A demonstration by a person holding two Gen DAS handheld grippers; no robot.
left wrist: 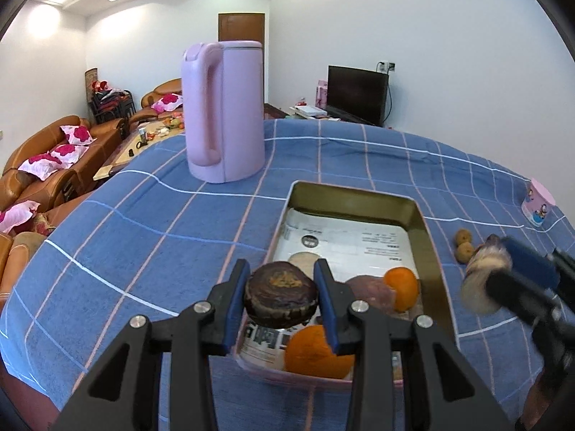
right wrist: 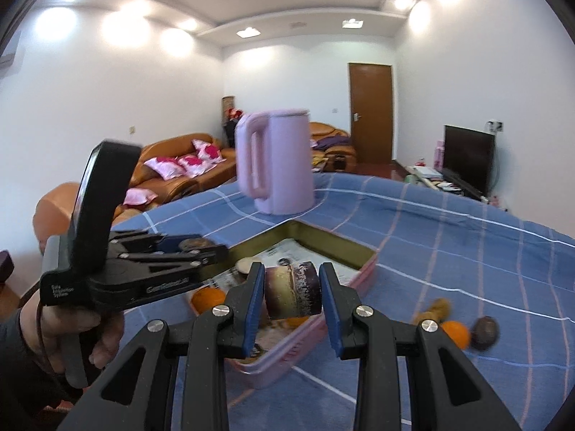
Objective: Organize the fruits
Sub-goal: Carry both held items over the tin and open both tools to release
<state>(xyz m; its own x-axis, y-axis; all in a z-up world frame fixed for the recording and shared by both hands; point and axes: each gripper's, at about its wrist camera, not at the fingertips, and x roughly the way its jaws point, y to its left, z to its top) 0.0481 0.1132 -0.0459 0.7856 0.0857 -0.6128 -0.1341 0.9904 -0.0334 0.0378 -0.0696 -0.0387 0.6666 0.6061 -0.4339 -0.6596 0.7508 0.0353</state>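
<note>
Fruit is clamped in both tools at once, so treat this as a double drop into the tin; your left tool grips a dark, flattened round fruit between its blue pads, held above the near end of the tin; your right tool is closed on a cut piece of fruit, brown and purple with a pale inner rim, hanging over the tin's near right side. Bring each tool lower, close over the paper lining, before you ease the pads apart, because a round fruit let go from a height would likely roll or bounce over the low wall; aim for the bare paper at the far end, since oranges and other pieces already crowd the near end; keep the two tools apart so they do not knock together, and stay clear of the pink kettle standing just beyond the tin on the blue checked surface. More fruit lies loose on the surface to the right of the tin: an orange, a dark round one and two small brown ones. Blur smears the right tool in the left view and the loose fruit in the right view, so what kind each one is stays uncertain; the tin's near corner is hidden behind the tools, and the print on the paper is unreadable.
</note>
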